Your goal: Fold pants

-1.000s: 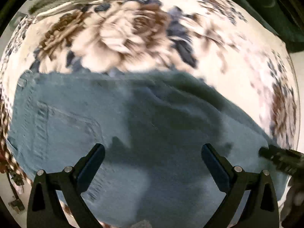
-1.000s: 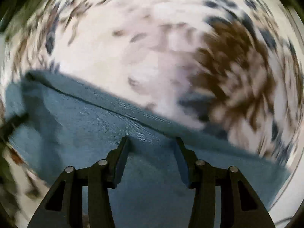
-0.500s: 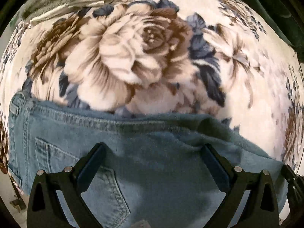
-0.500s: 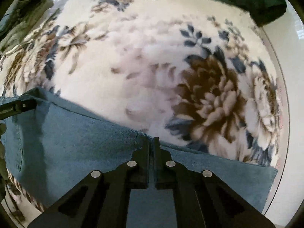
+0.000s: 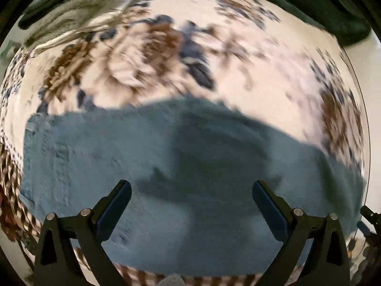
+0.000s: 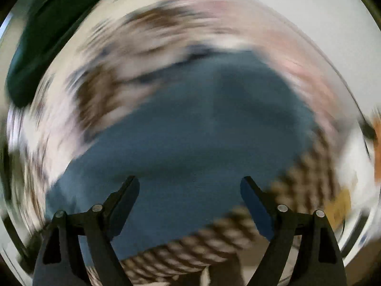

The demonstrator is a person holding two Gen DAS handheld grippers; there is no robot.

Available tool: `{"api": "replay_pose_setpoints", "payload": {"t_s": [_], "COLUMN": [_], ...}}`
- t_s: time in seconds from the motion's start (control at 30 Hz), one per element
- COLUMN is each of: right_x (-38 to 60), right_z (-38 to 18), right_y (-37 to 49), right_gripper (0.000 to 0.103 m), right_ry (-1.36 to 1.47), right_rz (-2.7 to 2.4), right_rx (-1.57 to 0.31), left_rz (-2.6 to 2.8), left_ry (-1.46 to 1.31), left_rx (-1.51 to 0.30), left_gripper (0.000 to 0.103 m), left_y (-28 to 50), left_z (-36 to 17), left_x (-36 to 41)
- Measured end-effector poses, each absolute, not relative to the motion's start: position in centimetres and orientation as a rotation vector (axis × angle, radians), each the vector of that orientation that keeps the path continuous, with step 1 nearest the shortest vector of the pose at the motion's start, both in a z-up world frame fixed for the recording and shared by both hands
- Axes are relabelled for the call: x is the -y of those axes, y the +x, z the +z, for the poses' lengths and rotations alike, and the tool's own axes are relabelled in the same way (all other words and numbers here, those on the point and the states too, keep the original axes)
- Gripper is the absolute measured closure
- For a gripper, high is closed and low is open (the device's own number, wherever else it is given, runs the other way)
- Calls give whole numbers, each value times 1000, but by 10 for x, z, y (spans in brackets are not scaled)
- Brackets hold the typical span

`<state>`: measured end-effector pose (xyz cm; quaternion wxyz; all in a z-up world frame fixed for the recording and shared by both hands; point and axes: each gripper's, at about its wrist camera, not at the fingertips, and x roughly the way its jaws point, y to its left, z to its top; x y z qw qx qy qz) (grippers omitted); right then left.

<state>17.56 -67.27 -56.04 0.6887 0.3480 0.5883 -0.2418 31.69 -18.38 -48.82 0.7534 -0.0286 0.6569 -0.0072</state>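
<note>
Blue denim pants (image 5: 166, 157) lie folded on a floral blanket (image 5: 238, 71); the view is blurred by motion. My left gripper (image 5: 191, 201) is open and empty, hovering above the denim. In the right wrist view the pants (image 6: 202, 131) fill the middle, heavily blurred. My right gripper (image 6: 190, 200) is open and empty above the pants' near edge. A small part of the right tool (image 5: 370, 217) shows at the lower right of the left wrist view.
The blanket has a brown checked border (image 6: 214, 240) along the near edge. A dark green cloth (image 5: 321, 4) lies at the far right, also in the right wrist view (image 6: 35, 54). A grey-green garment (image 5: 71, 16) lies far left. Pale floor (image 6: 309, 12) lies beyond.
My right gripper was shut on the denim edge half a second ago; it has opened, let go and swung fast. My left gripper stayed open and pulled back over the pants.
</note>
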Motion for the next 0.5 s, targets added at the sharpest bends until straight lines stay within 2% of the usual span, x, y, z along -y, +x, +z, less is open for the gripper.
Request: {"api": "replay_pose_setpoints", "payload": {"t_s": [0.07,0.2,0.23,0.27,0.3,0.37,0.5], "right_x": [712,766,774,778,781,778,756], "right_z": [-571,-594,-602,-608,-614,-611,-576], "right_y": [134,98,98,101,103,112,129], "right_gripper": [26,30,46,76,83,91,93], "right_ry": [934,1100,1125,1136,1128,1048,778], "right_rz": [-621,-702,-703,-714,-722,-745,-779], "right_rx": [-1253,-1146,-1148,-1142,-1137,-1162,-1108], "left_rz": [-44,-85,-91,-95,-98,-101,-95], "left_ry": [-34,-2,14,32,47,68,107], "left_rx": [-1471,-1534,-1535,-1535,-1541,-1546,-1547], "left_gripper": [0,0,0,0,0,0,0], "left_y": [288,269,268,268,269,270,273], "left_z": [-500,-518,-521,-524,-528,-532,-537], "left_x": [203,239,247,254,261,271,284]}}
